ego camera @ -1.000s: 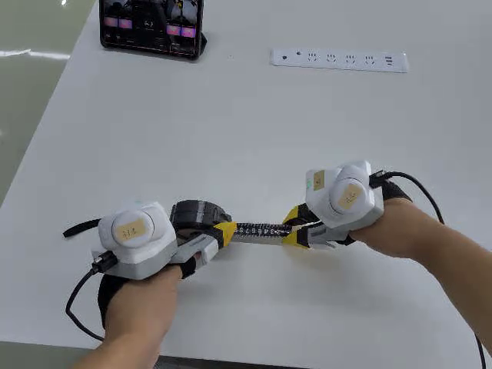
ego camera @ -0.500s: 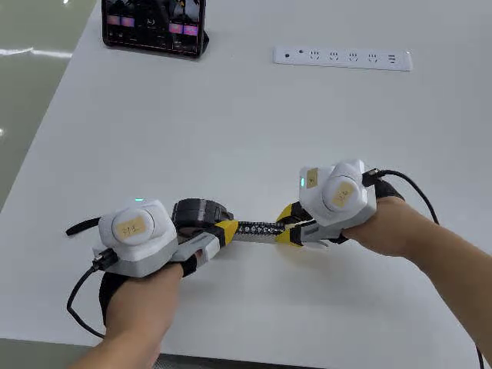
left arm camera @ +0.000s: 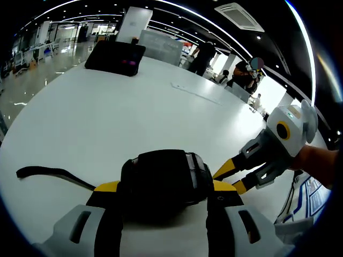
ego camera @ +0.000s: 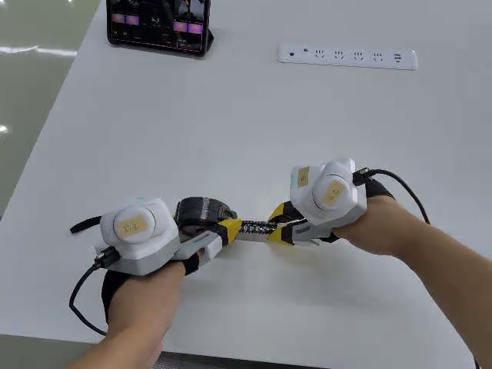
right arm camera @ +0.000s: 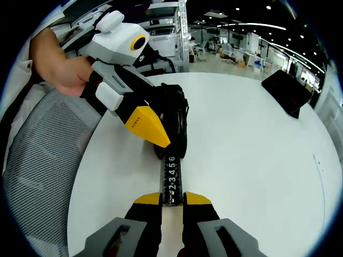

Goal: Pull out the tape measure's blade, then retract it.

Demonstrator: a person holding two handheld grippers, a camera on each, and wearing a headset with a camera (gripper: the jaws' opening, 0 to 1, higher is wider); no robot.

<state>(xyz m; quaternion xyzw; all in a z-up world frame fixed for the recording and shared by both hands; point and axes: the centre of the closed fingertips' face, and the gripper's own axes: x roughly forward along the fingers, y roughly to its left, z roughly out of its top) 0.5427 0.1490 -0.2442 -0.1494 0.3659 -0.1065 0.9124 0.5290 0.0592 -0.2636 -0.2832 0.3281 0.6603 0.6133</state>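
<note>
Head view, retraction phase. The tape measure's case (ego camera: 201, 211) was held low at the near part of the white tabletop (ego camera: 246, 123), clamped between the jaws of the left claw (left arm camera: 163, 191). The blade (right arm camera: 172, 179) was pinched near its tip by the right claw (right arm camera: 172, 202). Compared with 1 s earlier, the right claw had been brought closer to the case and less blade was left exposed. The pull-out was therefore judged complete and the retraction well advanced, a short numbered length remaining.
</note>
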